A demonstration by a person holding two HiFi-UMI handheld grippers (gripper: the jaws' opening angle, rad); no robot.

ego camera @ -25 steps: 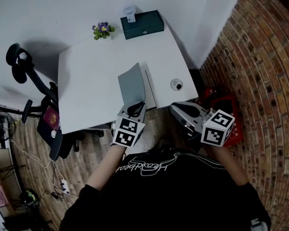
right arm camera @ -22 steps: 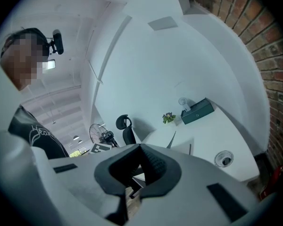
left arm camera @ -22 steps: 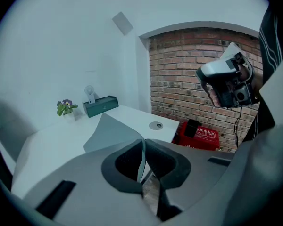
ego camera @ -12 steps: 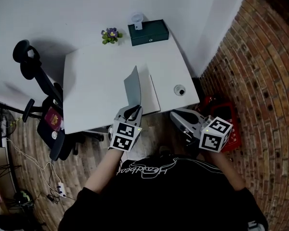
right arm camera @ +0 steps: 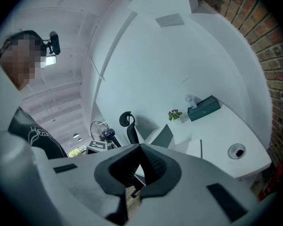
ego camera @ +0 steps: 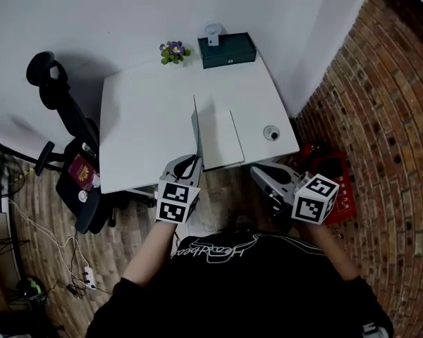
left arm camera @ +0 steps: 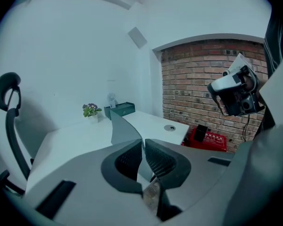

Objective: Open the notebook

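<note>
we're pinching the notebook [ego camera: 222, 136] by its cover in our left gripper [ego camera: 189, 163], cover standing upright at the table [ego camera: 141, 122] front edge, right gripper [ego camera: 258, 174] hanging off the front-right corner, jaws sitting together, empty

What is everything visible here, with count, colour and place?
desk: one, white, centre.
notebook: one, grey cover raised, white pages, desk's near edge.
box: one, dark green, desk's far edge.
plant: one, purple flowers, left of box.
cable hole: one, dark, desk's right side.
office chair: one, black, left of desk.
crate: one, red, below desk's right side.
left gripper: one, grey, shut on notebook's cover.
right gripper: one, grey, shut, empty.
</note>
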